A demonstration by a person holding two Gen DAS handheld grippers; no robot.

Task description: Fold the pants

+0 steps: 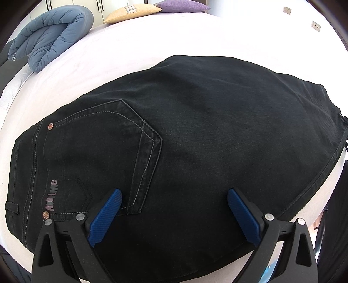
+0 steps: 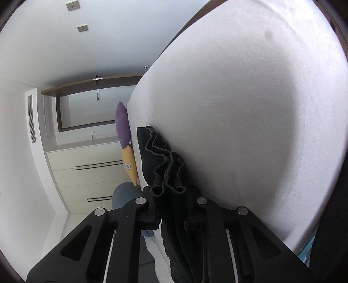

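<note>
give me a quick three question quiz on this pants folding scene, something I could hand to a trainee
1. True or false: the left gripper is clamped on the black pants.
2. Which cushion lies next to the yellow cushion at the far end of the bed? A) a red one B) a purple one C) a green one
3. Fill in: the right gripper is shut on the bunched ______ of the pants.

Key
1. False: its blue pads stand wide apart above the fabric by the back pocket.
2. B: the purple cushion.
3. Hem: the rippled hem is pinched between its fingers.
</note>
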